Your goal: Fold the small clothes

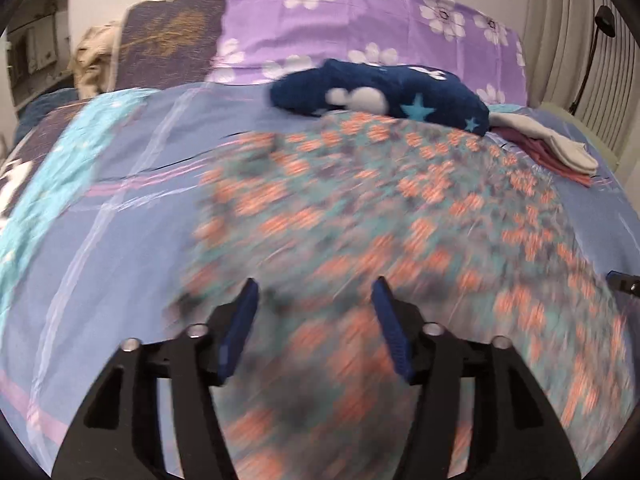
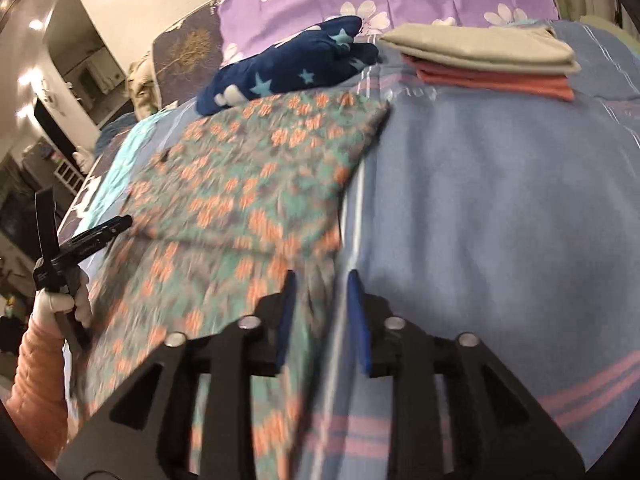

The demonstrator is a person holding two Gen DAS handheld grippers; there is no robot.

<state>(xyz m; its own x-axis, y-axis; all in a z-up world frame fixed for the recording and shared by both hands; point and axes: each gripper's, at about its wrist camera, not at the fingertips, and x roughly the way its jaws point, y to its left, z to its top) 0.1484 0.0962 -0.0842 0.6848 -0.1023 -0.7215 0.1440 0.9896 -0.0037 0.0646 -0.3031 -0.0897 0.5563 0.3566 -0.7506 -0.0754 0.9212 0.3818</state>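
Motion blur smears the floral cloth [image 1: 360, 208], which lies flat on the bed [image 2: 500, 200]. The left gripper [image 1: 314, 300] stands wide, the right gripper [image 2: 320, 284] narrower, neither holding anything. Behind lie one star-printed garment [image 2: 288, 68] and two folded pieces [image 2: 492, 64], stacked.

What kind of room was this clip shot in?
Most likely a bedroom: the work surface is a bed with a blue striped sheet, a purple pillow with white flowers at its head, and a small stack of folded beige and coral clothes beside a floral-patterned garment.
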